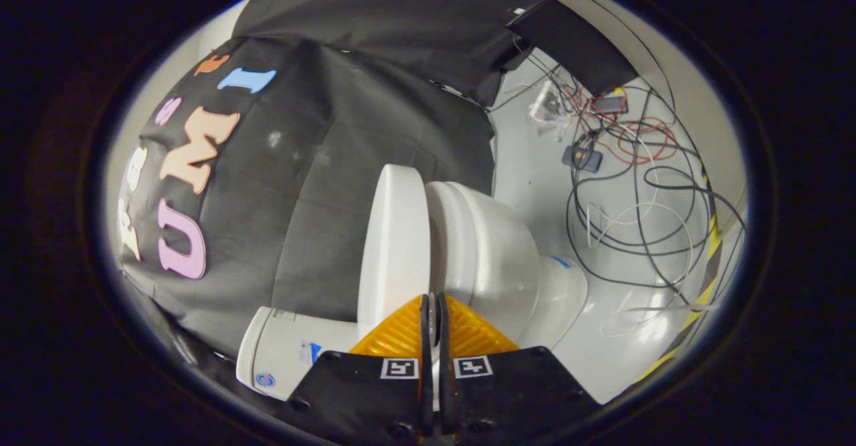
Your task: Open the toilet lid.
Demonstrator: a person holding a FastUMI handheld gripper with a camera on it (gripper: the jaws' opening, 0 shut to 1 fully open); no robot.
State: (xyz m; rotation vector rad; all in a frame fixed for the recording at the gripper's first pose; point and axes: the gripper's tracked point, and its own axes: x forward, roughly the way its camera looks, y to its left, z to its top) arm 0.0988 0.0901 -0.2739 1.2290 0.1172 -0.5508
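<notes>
Booth floor [535,165] strewn with cables [635,185] at 2 o'clock. Toilet lid [394,245] just ahead of gripper [433,305], apparently swung clear of bowl [495,252]; fingers together, empty. Task looks nearly done.

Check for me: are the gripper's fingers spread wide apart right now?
No. The gripper has its fingers drawn together with just a thin slit between them, right at the edge of the toilet lid.
</notes>
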